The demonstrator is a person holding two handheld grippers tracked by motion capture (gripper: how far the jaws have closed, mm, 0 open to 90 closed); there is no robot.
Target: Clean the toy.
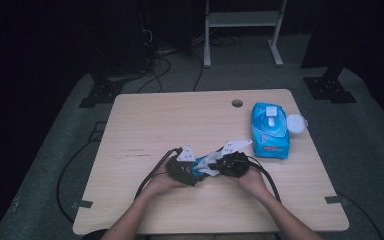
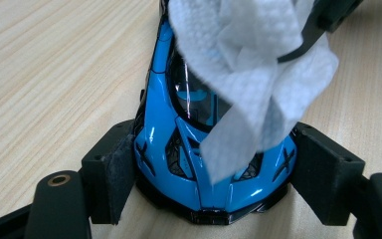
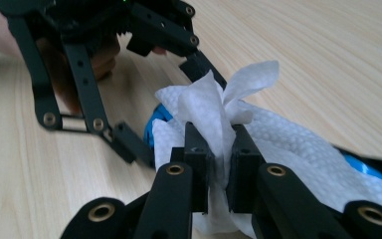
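Note:
A glossy blue toy car (image 2: 179, 144) stands on the wooden table (image 1: 180, 125), nose toward the left gripper's camera. My left gripper (image 2: 209, 172) is shut on the car, its pads (image 2: 117, 169) pressing both flanks. A white wet wipe (image 2: 248, 74) drapes over the car's roof and windscreen. My right gripper (image 3: 221, 149) is shut on a bunched fold of that wipe (image 3: 214, 107), held above the car (image 3: 156, 119). In the high view both grippers, left (image 1: 182, 170) and right (image 1: 232, 162), meet at the table's front middle with the wipe (image 1: 207, 162) between them.
A blue pack of wet wipes (image 1: 269, 129) lies at the right of the table with its round white lid (image 1: 296, 123) flipped open. A cable hole (image 1: 237, 103) sits near the far edge. Cables trail off the table's front.

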